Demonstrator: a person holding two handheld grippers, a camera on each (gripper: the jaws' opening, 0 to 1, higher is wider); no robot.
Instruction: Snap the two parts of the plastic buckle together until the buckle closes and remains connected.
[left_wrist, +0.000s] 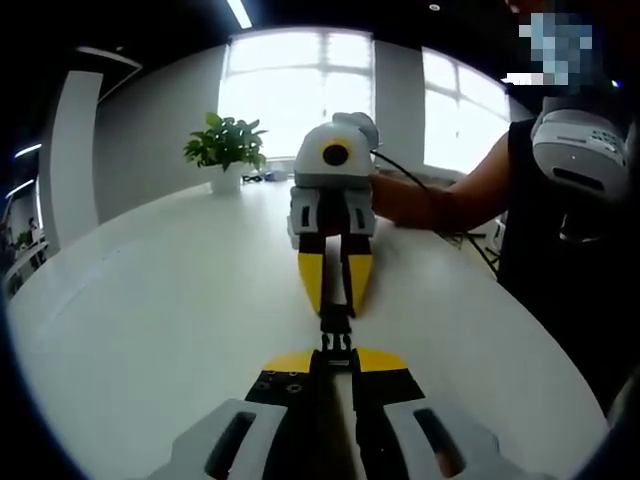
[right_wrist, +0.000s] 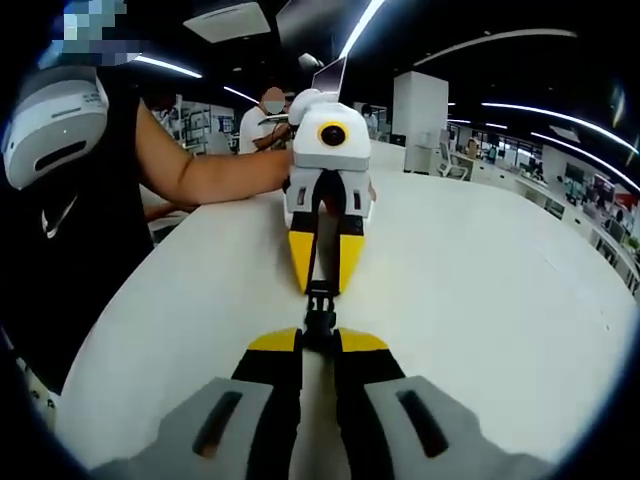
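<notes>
1. Your white table (left_wrist: 150, 300) spreads bare on both sides of the grippers, its curved edge running close by your torso.
2. A potted plant (left_wrist: 226, 150) stands well apart, near the far edge by the windows.
3. Your left gripper (left_wrist: 337, 358) and right gripper (right_wrist: 319, 340) meet nose to nose at mid-table.
4. Each has its jaws pinched on one end of the black plastic buckle (left_wrist: 336, 330), held between them just above the tabletop.

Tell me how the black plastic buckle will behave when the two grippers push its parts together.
The black plastic buckle looks small and thin, so probably light and stiff. Held between the left hand-held gripper and the right hand-held gripper, it may twist if the parts are misaligned. Over the white table, a dropped part would likely slide.
</notes>
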